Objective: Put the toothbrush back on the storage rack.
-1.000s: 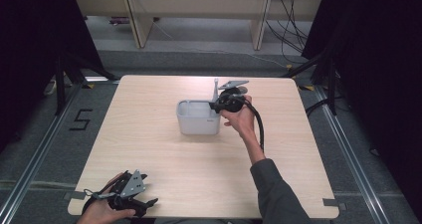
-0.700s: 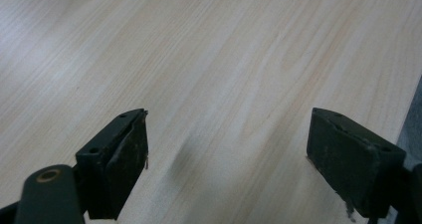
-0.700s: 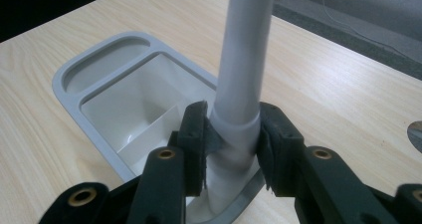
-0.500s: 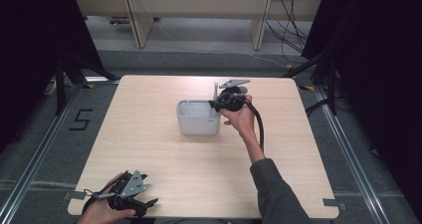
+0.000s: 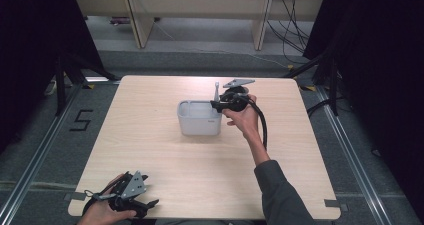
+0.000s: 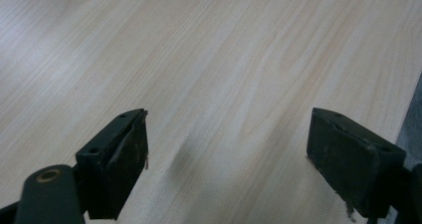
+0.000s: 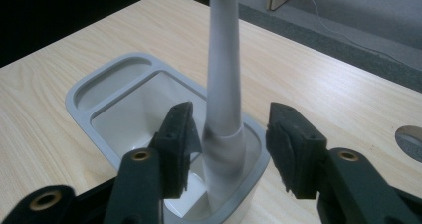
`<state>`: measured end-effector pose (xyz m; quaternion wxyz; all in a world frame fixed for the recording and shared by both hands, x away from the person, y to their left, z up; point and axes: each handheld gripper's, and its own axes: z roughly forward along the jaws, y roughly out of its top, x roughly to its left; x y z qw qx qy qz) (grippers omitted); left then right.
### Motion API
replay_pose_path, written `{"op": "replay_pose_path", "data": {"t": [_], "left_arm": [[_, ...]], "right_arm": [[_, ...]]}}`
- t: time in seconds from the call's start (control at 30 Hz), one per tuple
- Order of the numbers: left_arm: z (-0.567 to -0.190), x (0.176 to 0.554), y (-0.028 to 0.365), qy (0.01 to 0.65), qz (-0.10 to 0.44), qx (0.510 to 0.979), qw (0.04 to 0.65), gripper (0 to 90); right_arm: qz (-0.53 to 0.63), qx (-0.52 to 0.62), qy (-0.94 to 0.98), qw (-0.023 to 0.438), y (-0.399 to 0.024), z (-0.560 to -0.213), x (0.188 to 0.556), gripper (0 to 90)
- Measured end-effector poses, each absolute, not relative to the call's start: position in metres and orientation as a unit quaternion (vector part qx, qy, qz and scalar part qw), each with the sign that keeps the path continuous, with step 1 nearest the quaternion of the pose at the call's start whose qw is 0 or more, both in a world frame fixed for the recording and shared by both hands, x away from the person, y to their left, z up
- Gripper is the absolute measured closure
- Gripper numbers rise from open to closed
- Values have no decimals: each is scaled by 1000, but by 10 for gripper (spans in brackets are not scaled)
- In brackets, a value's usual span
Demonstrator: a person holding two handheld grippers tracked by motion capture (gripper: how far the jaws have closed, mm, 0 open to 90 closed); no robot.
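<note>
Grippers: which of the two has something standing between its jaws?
The right gripper, at the grey holder: a pale upright handle stands between its jaws, which have just been opening and don't press it. The left gripper spans bare table.

Pale matt wood-grain table [image 5: 150, 135], smooth grey plastic tub [image 7: 124, 84], matt grey plastic handle [image 7: 224, 84]
</note>
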<state>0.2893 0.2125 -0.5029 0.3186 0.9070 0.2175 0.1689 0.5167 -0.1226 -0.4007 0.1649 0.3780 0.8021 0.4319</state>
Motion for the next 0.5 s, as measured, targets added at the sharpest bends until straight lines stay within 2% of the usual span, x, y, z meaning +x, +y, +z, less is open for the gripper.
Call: {"op": "replay_pose_path", "data": {"t": [0.17,0.5], "left_arm": [[-503,289,213,217,169,907,318,163],[-503,289,212,218,168,907,319,163]], "right_arm": [[433,383,799,164,-124,-399,515,473],[436,381,797,173,-128,-396,515,432]]}}
